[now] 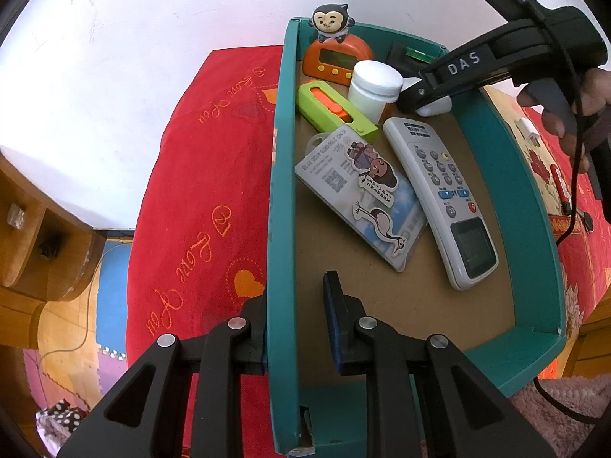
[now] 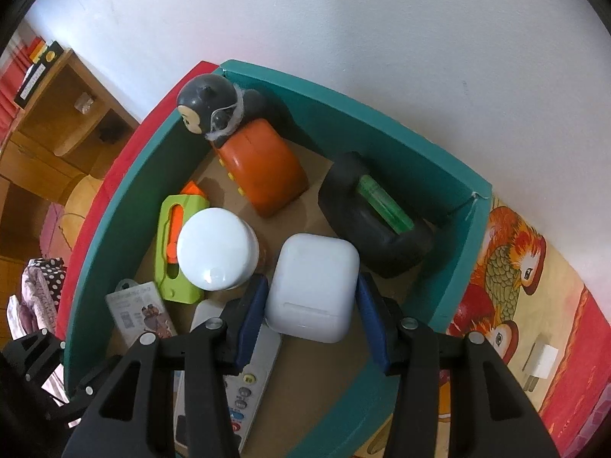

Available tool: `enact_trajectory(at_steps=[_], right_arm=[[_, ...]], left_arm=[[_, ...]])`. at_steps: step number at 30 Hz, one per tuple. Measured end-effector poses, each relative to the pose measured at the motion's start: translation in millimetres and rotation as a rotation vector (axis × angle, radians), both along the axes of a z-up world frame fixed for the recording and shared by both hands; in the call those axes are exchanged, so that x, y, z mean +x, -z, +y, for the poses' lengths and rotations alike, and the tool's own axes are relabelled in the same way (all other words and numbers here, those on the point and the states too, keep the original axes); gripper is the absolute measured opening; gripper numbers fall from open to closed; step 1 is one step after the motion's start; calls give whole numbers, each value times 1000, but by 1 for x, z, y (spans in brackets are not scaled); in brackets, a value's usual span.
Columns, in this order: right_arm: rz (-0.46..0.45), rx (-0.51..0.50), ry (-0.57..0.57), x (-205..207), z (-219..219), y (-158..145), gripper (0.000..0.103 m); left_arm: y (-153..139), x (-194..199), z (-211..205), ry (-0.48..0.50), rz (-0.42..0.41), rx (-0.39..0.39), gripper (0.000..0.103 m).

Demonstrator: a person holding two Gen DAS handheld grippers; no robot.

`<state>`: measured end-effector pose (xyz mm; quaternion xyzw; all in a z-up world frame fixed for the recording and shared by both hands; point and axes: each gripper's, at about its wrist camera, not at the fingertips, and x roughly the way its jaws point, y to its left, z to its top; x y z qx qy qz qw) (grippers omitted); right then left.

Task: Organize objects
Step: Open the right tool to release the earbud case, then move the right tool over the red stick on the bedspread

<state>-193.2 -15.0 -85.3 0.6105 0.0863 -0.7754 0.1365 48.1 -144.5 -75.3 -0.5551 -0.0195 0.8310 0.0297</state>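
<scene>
A teal cardboard box [image 1: 534, 206] lies on a red bedspread. My left gripper [image 1: 294, 316] is shut on its left wall, one finger outside and one inside. The right gripper [image 2: 311, 301] points down into the box's far end, shut on a white earbud case [image 2: 311, 286]; from the left wrist view that gripper [image 1: 424, 103] and the case [image 1: 437, 107] are low beside a white jar [image 1: 374, 89]. Inside the box also lie a grey remote [image 1: 443, 202], a stickered card holder [image 1: 362, 198], a green and orange utility knife [image 1: 336, 112], an orange timer with a monkey figure [image 1: 336, 59] and a black tape dispenser [image 2: 374, 217].
A white charger plug [image 2: 542, 362] and a red pen [image 1: 559, 187] lie on the bedspread right of the box. A person's hand [image 1: 573, 126] grips the right tool's handle. A wooden shelf unit [image 1: 34, 236] stands left, a white wall behind.
</scene>
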Motion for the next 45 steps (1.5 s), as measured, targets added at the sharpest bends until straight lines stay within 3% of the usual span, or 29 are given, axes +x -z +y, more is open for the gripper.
enact_trajectory(at_steps=[8,15,29,37,45], right_arm=[[16,-10,13,5,3,-5,48],[59,-84,47,14,20,-29,48],[148,-189,113,65,49,-63,48],[167,-221,214,99,101,-71,48],[118,-209,417,130,170,-47,48]], left_arm=[[0,0,0,0,0,0,22],[0,0,0,0,0,0,22],[0,0,0,0,0,0,22],[0,-2,1,1,0,-2,22],[0,-4,1,0,-4,0,22]])
